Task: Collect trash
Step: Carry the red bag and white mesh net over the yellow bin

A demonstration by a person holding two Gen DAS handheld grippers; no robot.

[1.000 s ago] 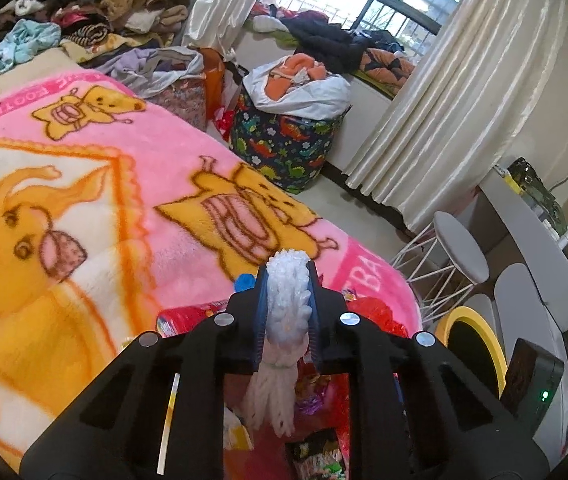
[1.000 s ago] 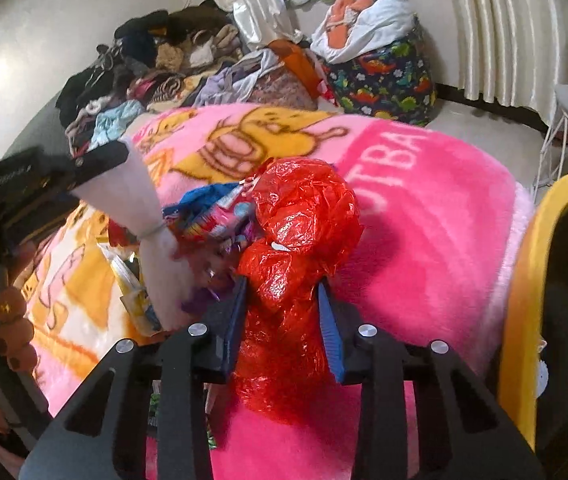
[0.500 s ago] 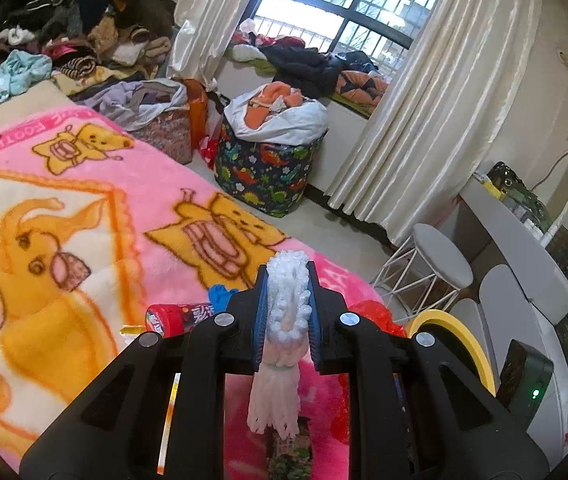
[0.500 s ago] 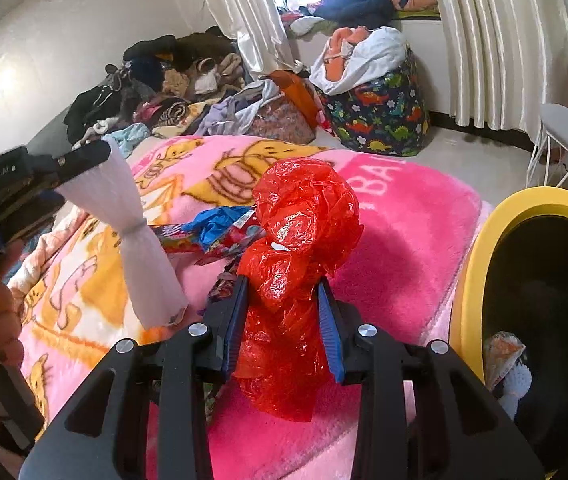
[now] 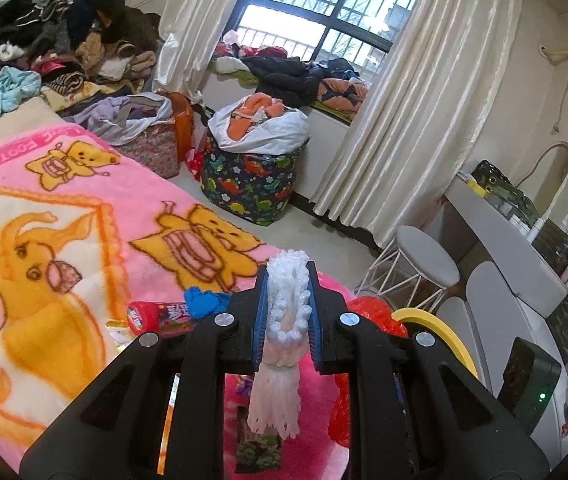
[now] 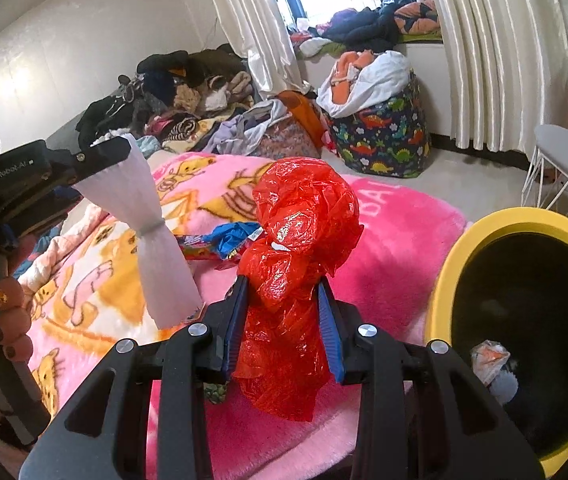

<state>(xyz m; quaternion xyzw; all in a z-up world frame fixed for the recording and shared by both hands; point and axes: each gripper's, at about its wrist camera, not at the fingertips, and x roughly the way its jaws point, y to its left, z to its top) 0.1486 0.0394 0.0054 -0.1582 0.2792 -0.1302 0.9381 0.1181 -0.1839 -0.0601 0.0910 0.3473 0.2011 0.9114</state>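
now the yellow bin (image 6: 496, 224), right of the right gripper (image 6: 282, 312), has scraps inside. that gripper squeezes a red bag (image 6: 304, 216); the left gripper (image 5: 286, 314) pinches white foam netting (image 5: 284, 308) above the pink blanket (image 5: 83, 168).

The left gripper (image 5: 286, 320) is clamped on a white foam net sleeve (image 5: 281, 360), whose bunched top pokes out above the blue pads while its lower end fans out below. Beneath lies a pink fleece blanket with yellow cartoon bears (image 5: 83, 216) on the bed. On it, left of the gripper, rest a red cylindrical snack tube (image 5: 155, 318) and a crumpled blue wrapper (image 5: 203, 305). To the right show crumpled red plastic (image 5: 376, 314) and the yellow rim of a bin (image 5: 440, 330).
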